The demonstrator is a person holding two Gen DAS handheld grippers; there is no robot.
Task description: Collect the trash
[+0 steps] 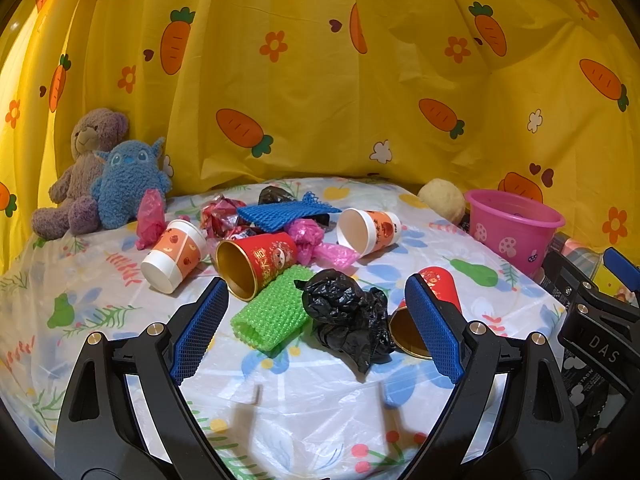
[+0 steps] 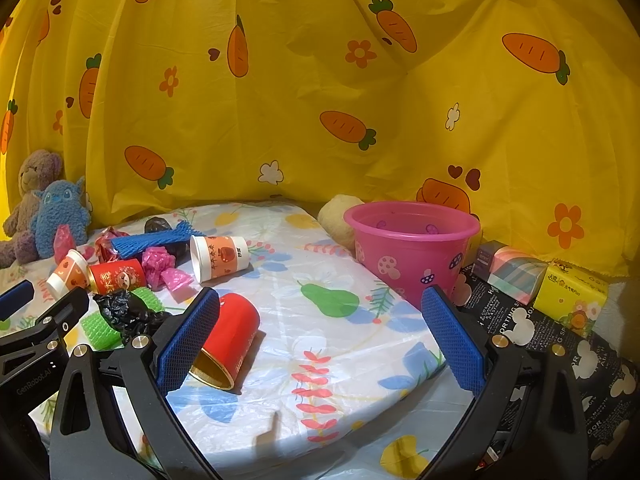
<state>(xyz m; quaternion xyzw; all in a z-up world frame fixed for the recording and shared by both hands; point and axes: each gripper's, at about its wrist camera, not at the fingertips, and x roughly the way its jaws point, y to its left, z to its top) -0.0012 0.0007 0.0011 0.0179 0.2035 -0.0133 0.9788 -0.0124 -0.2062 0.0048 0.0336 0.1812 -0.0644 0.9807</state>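
My left gripper [image 1: 317, 292] hangs open low over the bed, with a crumpled black bag [image 1: 348, 316] and a green foam net [image 1: 272, 312] lying between its fingers, untouched. A red cup [image 1: 256, 264] with a gold inside lies on its side just beyond. A second red cup [image 1: 440, 286] is partly hidden behind the right finger. My right gripper [image 2: 320, 294] is open too and holds nothing. That second red cup [image 2: 234, 336] lies beside its left finger. The pink bucket [image 2: 412, 248] stands upright ahead to the right.
Further back lie two white-and-orange paper cups [image 1: 172, 256] [image 1: 370, 230], a blue foam net [image 1: 280, 212], pink bags [image 1: 316, 240] and a red foil wrapper [image 1: 220, 216]. Two plush toys [image 1: 100, 176] sit at the back left. Boxes [image 2: 568, 296] line the right edge, and a yellow curtain [image 2: 320, 80] hangs behind.
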